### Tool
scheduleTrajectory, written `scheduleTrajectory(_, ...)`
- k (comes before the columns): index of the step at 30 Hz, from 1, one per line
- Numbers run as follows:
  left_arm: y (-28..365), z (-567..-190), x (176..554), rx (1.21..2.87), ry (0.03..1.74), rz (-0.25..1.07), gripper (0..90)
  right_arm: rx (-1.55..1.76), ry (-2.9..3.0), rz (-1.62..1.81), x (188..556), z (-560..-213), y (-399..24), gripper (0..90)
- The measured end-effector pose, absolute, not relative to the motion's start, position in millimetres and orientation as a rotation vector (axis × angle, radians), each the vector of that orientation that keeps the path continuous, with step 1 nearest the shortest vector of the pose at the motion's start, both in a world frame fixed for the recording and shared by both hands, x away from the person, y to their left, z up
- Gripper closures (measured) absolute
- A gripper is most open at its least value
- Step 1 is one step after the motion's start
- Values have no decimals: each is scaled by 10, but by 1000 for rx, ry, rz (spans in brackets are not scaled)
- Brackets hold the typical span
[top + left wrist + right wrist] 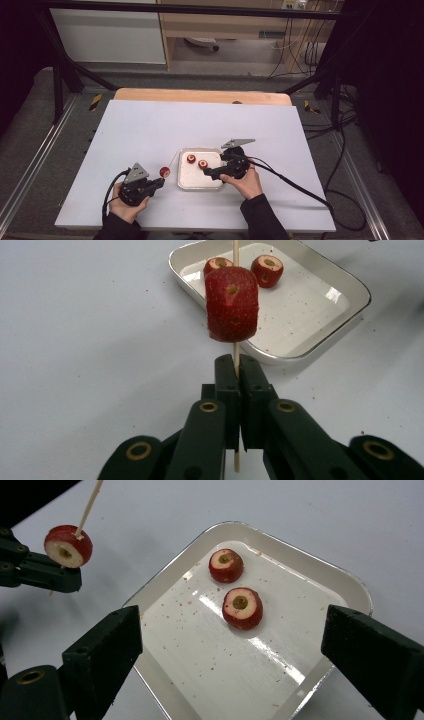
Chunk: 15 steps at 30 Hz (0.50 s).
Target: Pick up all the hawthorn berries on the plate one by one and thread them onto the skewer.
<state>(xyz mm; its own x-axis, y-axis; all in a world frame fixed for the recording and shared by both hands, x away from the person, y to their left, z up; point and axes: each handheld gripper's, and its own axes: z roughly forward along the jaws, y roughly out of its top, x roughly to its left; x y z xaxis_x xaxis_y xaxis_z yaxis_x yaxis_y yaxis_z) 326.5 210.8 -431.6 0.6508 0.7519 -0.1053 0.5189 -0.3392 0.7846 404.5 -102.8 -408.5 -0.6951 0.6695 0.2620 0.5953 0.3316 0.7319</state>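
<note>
I have the left gripper [235, 371] near the front edge of the table [150, 125], left of the middle, with its jaws pressed together on a thin wooden skewer [236, 357]. A strawberry piece [232, 304] is threaded on the skewer just past the jaw tips; from the left gripper view the stick runs on beyond the fruit and is cut off by the top of the picture, and its lower end shows below the jaws. From the high view the piece looks like a small red dot just beside the left rim of the white tray [182, 172], and I can hardly make out the skewer there. The tray sits toward the front edge, a little right of the middle. Two more strawberry pieces lie in its far half, one [226, 565] close behind the other [242, 608], each with a hollow core facing up. My right gripper [230, 645] hangs over the tray's right side with its jaws spread wide and nothing between them; its jaw tips are cut off by the picture edges in its own view.
</note>
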Motion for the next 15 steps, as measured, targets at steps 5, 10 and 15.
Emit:
scheduleTrajectory(5, 2154, -4348, 3253, 2039, 982, 342, 880, 1141, 2568, 1182, 4171, -3978, -917, 129)
scheduleTrajectory(10, 2168, -4360, 3253, 2040, 986, 340, 880, 1102, 2668, 989, 4284, -3923, -785, 163)
scheduleTrajectory(15, 2177, -4362, 3258, 2036, 992, 338, 879, 1097, 2730, 853, 4387, -3914, -648, 200)
